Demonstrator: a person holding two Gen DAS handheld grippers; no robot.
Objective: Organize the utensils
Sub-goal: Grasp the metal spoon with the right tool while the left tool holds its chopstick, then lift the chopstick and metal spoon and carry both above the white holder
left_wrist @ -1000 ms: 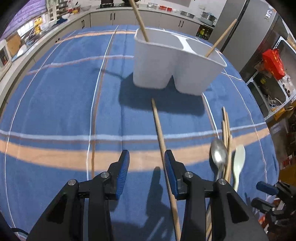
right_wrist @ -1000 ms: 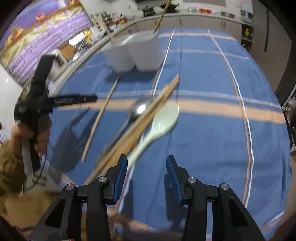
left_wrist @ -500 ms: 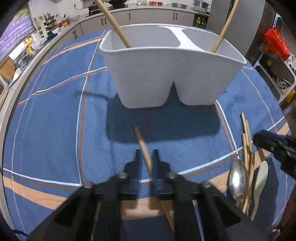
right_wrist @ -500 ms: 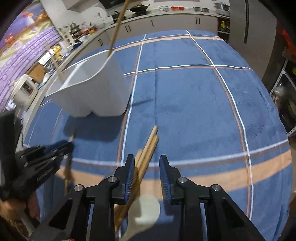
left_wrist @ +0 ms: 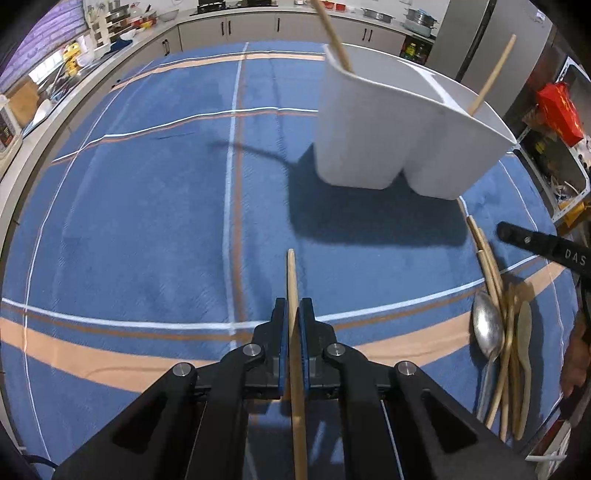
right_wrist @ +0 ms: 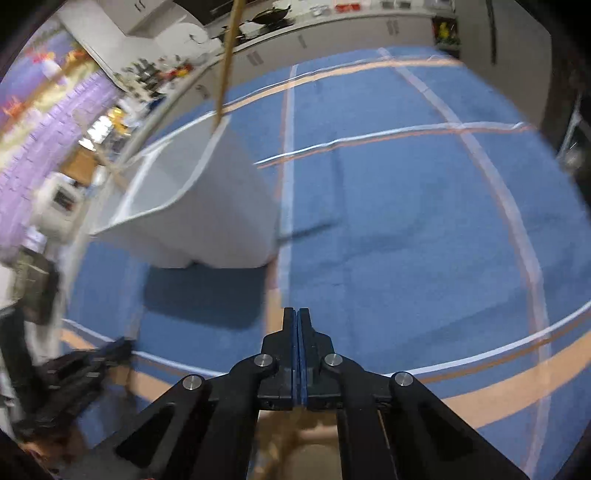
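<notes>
On the blue striped tablecloth [left_wrist: 147, 206]: left gripper [left_wrist: 291, 314] clamped on a wooden chopstick [left_wrist: 293, 295]; right gripper [right_wrist: 297, 325] fully closed.

The chopstick runs between the blue pads [left_wrist: 283, 332] of the left gripper, its tip projecting forward toward the white two-compartment holder [left_wrist: 399, 140]. The holder stands ahead and to the right, with one wooden stick [left_wrist: 334, 35] leaning in its left compartment and another [left_wrist: 491, 75] in its right. The remaining utensils lie in a pile to the right: a metal spoon [left_wrist: 487, 328], a pale spoon [left_wrist: 523, 336] and several wooden chopsticks [left_wrist: 489, 262]. The right gripper's pads meet; nothing is visible between them in the blurred right wrist view.
</notes>
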